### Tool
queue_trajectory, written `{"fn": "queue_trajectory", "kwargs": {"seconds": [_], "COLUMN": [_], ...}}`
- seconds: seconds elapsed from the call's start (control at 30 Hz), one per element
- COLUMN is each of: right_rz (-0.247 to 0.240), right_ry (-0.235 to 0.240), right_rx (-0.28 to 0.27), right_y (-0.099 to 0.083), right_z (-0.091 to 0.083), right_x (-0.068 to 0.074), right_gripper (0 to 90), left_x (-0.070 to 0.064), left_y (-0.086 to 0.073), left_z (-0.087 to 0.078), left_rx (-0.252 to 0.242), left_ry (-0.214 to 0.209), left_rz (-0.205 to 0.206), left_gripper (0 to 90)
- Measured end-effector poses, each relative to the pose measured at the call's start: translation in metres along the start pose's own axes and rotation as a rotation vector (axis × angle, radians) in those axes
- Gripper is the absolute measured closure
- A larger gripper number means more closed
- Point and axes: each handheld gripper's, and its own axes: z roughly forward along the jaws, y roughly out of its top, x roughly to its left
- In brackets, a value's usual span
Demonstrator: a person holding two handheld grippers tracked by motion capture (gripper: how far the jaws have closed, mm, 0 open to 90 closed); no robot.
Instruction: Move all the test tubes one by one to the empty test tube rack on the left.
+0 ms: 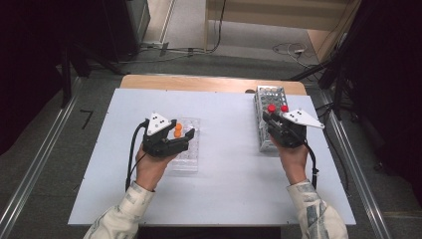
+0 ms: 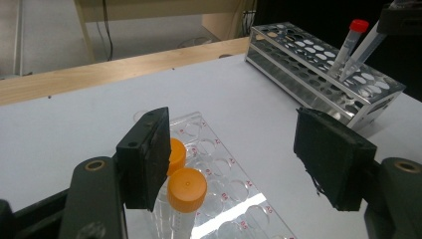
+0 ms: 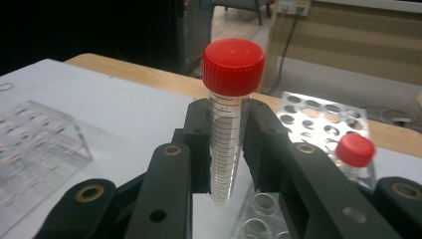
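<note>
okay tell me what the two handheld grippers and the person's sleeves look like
The left gripper and right gripper are both black, with two flat, rubbery jaws on arms with brass-ringed pivot holes. Each has a grey three-cornered plate with dark dots on top and trails a black cable. The person's sleeves are pale with a mottled grey pattern.

On the white tabletop (image 1: 224, 174), the left gripper (image 1: 185, 137) hovers over a clear rack (image 1: 186, 159) holding two orange-capped tubes (image 1: 177, 130). The right gripper (image 1: 268, 118) sits at the metal rack (image 1: 271, 94) beside two red caps (image 1: 277, 108).
</note>
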Motion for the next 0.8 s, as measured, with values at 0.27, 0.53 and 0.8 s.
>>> {"fn": "queue_trajectory", "kwargs": {"seconds": [0.27, 0.53, 0.8], "right_rz": [-0.029, -0.054, -0.096], "right_ry": [0.102, 0.21, 0.272], "right_rx": [0.019, 0.05, 0.101], "right_y": [-0.002, -0.008, -0.022], "right_z": [-0.001, 0.004, 0.012], "right_x": [0.026, 0.056, 0.083], "right_gripper": [70.8, 70.8, 70.8], "left_x": [-0.003, -0.01, -0.025], "left_y": [0.002, 0.002, 0.002], "left_z": [-0.002, -0.002, 0.0], "left_rx": [-0.01, -0.011, -0.009], "left_ry": [-0.009, -0.029, -0.069], "left_rz": [0.005, 0.018, 0.041], "left_gripper": [31.0, 31.1, 31.3]}}
